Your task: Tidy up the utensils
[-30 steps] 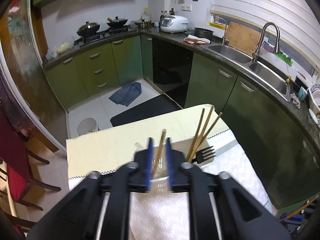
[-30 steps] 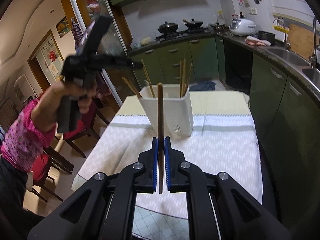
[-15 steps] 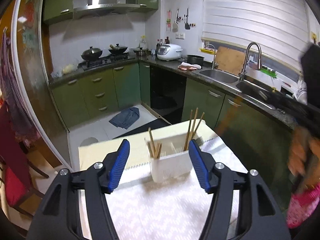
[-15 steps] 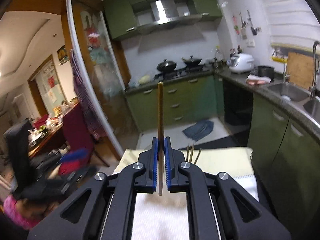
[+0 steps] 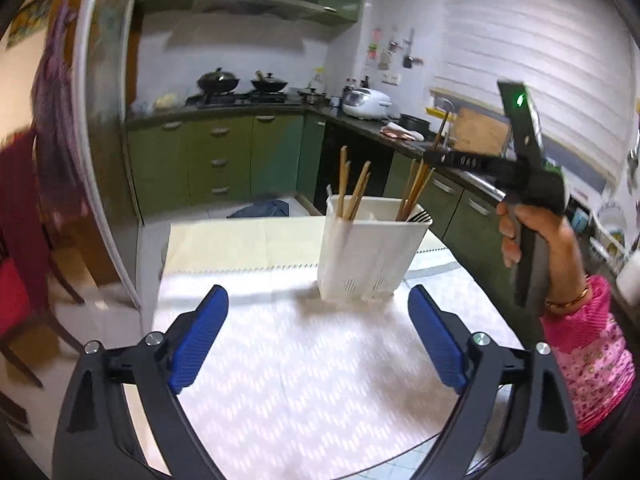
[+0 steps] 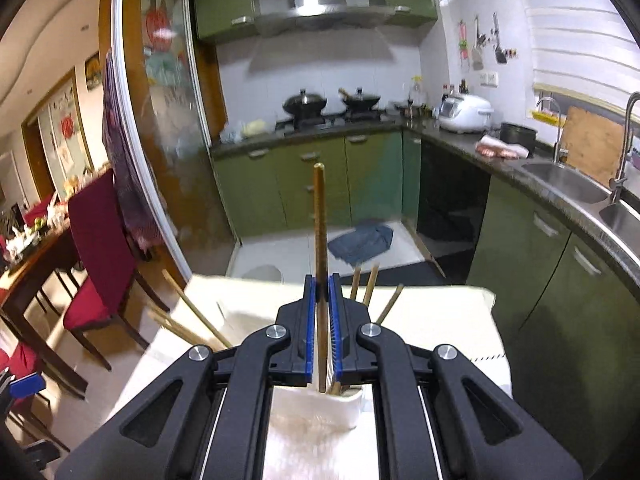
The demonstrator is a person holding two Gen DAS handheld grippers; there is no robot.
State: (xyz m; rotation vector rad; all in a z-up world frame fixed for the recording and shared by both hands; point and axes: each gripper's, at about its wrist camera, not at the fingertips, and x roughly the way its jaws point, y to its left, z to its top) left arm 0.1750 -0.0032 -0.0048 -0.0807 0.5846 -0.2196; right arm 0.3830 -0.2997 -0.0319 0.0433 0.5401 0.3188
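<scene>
My left claw is opening wide with nothing in it, above the white patterned cloth on the tabletop. Ahead stands the white plastic utensil holder. Some wooden chopsticks and a dark fork already stand inside. My right claw pinches one more long wooden chopstick, right over the holder. I think it goes in next.

In the right wrist view, the right tool covers most of the white holder, so which compartment the held chopstick's lower end sits over cannot be told. In the left wrist view, the desk's cloth is blurred, and the fork shows only its tines.
</scene>
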